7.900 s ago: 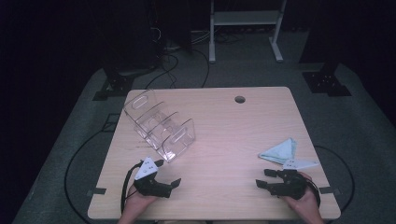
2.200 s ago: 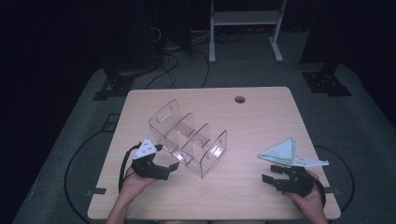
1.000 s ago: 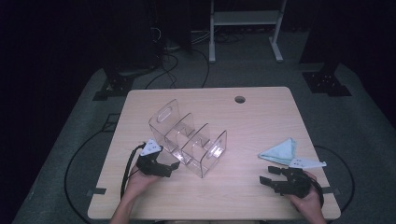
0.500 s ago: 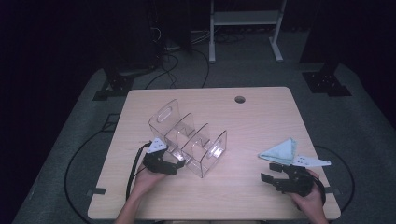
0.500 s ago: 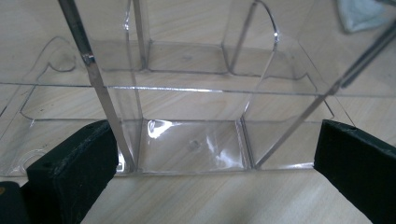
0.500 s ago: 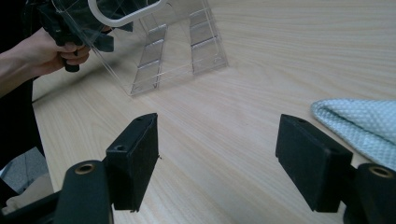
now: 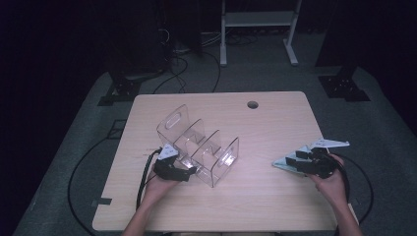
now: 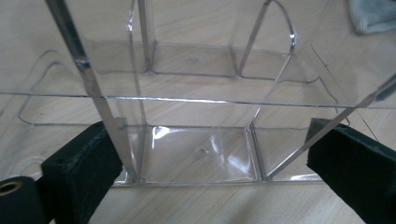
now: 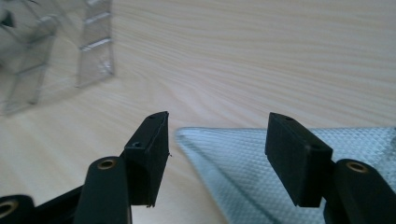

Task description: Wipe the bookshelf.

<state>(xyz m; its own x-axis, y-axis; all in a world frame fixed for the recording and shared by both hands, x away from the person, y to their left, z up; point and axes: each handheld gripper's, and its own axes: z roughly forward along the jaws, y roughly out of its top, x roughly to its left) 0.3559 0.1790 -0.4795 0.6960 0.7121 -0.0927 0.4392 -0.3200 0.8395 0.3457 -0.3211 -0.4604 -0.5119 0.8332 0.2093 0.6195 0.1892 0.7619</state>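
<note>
Left side first. Left hand (image 7: 156, 186) in from the bottom edge of the high view, forearm angled up and slightly right, left gripper (image 7: 189, 171) lying low over the table (image 7: 275, 206) and pointing right. Pushed up against the near end of the clear acrylic organizer (image 7: 199, 147), which stands upright left of the table's centre with its compartments running diagonally away. In the left gripper view, jaws spread wide, one black pad (image 8: 81, 170) at the lower left and the other at the lower right, the organizer's end compartment standing between them. Left pad right at a clear upright wall; true contact hard to judge through the transparent plastic and its reflections. Right pad apart from the walls, so no grip on it.

Further right, bare wood between organizer and cloth.

Right side. Right hand (image 7: 330, 183) in from the lower right corner, wrist bent left, right gripper (image 7: 290, 160) aimed leftward over the light blue cloth (image 7: 281, 164) near the table's right edge. Jaws apart but recently narrowing, a corner of the cloth (image 9: 261, 172) lying flat below and between them, neither pad pressing on it. Much of the cloth covered by the gripper in the high view; its far part cut off in the right gripper view.
</note>
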